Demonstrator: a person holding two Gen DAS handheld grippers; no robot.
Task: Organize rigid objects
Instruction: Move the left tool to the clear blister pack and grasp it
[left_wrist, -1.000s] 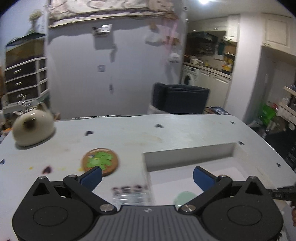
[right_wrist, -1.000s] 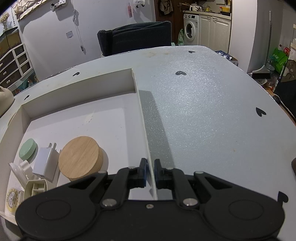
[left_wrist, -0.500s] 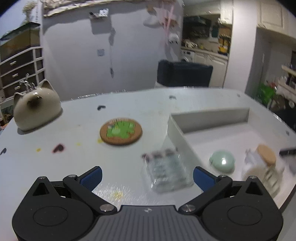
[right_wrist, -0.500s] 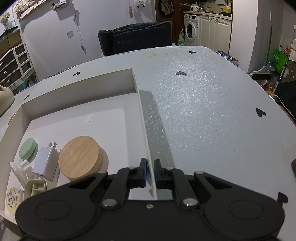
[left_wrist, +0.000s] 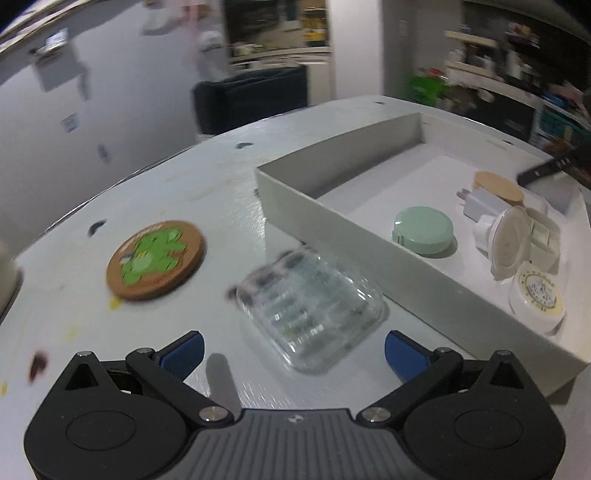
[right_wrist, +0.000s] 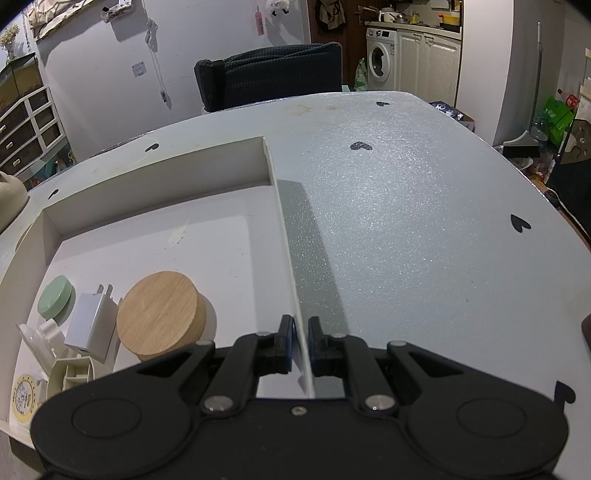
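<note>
Left wrist view: the left gripper (left_wrist: 293, 345) has its blue-padded fingers (left_wrist: 183, 349) spread wide with nothing between them, pointing down at a clear plastic rectangular case (left_wrist: 309, 308) that lies flat on the pale grey table (left_wrist: 147, 192), blurred in this view. The case sits just beside the near-left wall of a shallow white cardboard tray (left_wrist: 332, 218); whether it touches the wall cannot be told. To the left of the case lies a round brown cork coaster with a green clover print (left_wrist: 155, 260). Inside the tray, along its near end, are a mint-green round disc (left_wrist: 423, 229), a white plug adapter (left_wrist: 480, 201), a round pale wooden lid (left_wrist: 498, 186), a small round white tin with a yellow-rimmed label (left_wrist: 537, 297) and a white plastic piece with a clear round face (left_wrist: 511, 245). In the right wrist view the right gripper (right_wrist: 300, 339) has its fingers drawn narrow, pinching the tray's thin right-hand wall (right_wrist: 295, 295) near its near end, one pad on each side. The far half of the tray floor is bare.
</note>
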